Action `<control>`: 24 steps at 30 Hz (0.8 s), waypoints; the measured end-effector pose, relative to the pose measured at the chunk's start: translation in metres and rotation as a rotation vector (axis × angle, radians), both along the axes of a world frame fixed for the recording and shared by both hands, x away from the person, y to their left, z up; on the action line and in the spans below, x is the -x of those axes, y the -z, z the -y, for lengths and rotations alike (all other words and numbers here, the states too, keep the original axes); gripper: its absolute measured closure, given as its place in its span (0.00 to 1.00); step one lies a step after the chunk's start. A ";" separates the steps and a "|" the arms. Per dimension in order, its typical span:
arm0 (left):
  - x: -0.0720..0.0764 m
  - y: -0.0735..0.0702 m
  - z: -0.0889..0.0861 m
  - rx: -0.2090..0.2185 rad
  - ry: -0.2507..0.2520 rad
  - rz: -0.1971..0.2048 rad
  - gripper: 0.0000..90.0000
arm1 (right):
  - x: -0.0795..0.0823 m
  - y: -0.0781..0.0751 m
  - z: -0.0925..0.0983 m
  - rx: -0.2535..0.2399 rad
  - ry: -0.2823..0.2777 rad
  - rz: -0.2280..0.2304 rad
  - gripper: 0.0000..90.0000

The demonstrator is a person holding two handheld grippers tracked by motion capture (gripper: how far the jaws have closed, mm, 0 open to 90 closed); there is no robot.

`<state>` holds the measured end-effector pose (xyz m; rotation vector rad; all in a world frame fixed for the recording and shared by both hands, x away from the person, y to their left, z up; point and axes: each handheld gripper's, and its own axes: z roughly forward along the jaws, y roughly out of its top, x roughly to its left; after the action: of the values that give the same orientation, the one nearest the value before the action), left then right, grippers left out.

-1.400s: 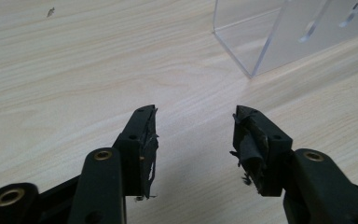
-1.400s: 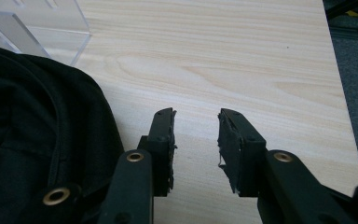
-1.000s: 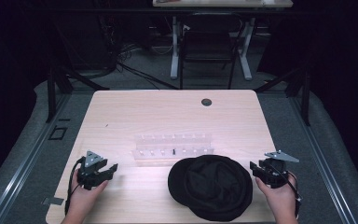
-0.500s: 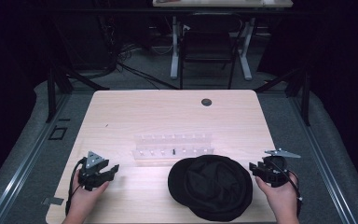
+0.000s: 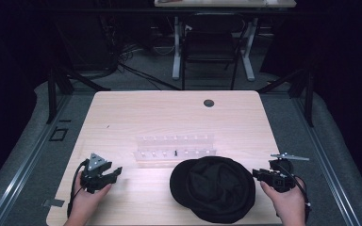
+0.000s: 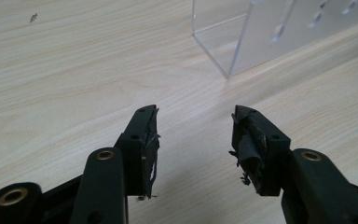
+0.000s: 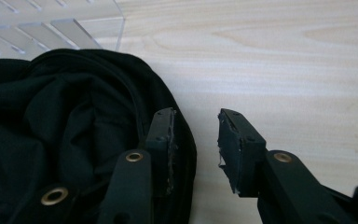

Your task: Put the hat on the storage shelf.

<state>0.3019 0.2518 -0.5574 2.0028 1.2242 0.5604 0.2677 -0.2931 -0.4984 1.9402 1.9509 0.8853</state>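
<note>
While fingers (image 7: pixel 172 140) gape, black cap (image 7: pixel 65 121) beside

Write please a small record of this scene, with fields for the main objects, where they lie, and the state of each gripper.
table: light wooden tabletop
cloth: black rumpled fabric cap, lying near the front edge
rack: clear acrylic rack, just behind the cap
left gripper: open, nothing between its jaws, low over bare wood
right gripper: open, jaws have just been closing; one jaw over the cap's edge, not yet gripping
</note>
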 end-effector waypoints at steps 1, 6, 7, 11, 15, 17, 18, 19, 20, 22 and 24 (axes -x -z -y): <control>0.000 0.000 0.000 0.000 0.000 0.000 0.56 | 0.000 0.000 0.000 0.000 0.000 0.000 0.73; 0.001 0.000 0.002 -0.001 0.005 0.000 0.56 | 0.002 0.001 0.003 -0.058 -0.014 -0.068 0.72; 0.001 0.000 0.002 -0.001 0.005 0.000 0.56 | 0.002 0.001 0.003 -0.058 -0.014 -0.068 0.72; 0.001 0.001 0.003 -0.005 0.011 -0.002 0.56 | 0.003 -0.002 0.003 -0.072 -0.009 -0.094 0.72; 0.001 0.001 0.003 -0.004 0.012 -0.001 0.56 | 0.005 -0.003 0.003 -0.068 -0.010 -0.116 0.72; 0.001 0.001 0.004 -0.005 0.014 -0.003 0.56 | 0.007 -0.002 0.005 -0.069 -0.015 -0.147 0.73; 0.001 0.001 0.004 -0.004 0.014 -0.001 0.56 | 0.007 0.001 0.003 -0.085 -0.005 -0.140 0.73; 0.001 0.001 0.004 -0.004 0.014 -0.001 0.56 | 0.007 0.002 0.005 -0.082 -0.021 -0.157 0.73; 0.001 0.001 0.004 -0.007 0.016 -0.002 0.56 | 0.007 0.004 0.006 -0.079 -0.025 -0.169 0.73; 0.001 0.001 0.004 -0.002 0.015 -0.001 0.56 | 0.006 0.007 0.006 -0.085 -0.027 -0.181 0.73; 0.001 0.001 0.005 -0.003 0.014 -0.001 0.56 | 0.005 0.010 0.007 -0.085 -0.036 -0.194 0.74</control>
<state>0.3010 0.2473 -0.5587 2.0126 1.2092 0.5543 0.2629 -0.3001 -0.5084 2.1171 2.0924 0.8289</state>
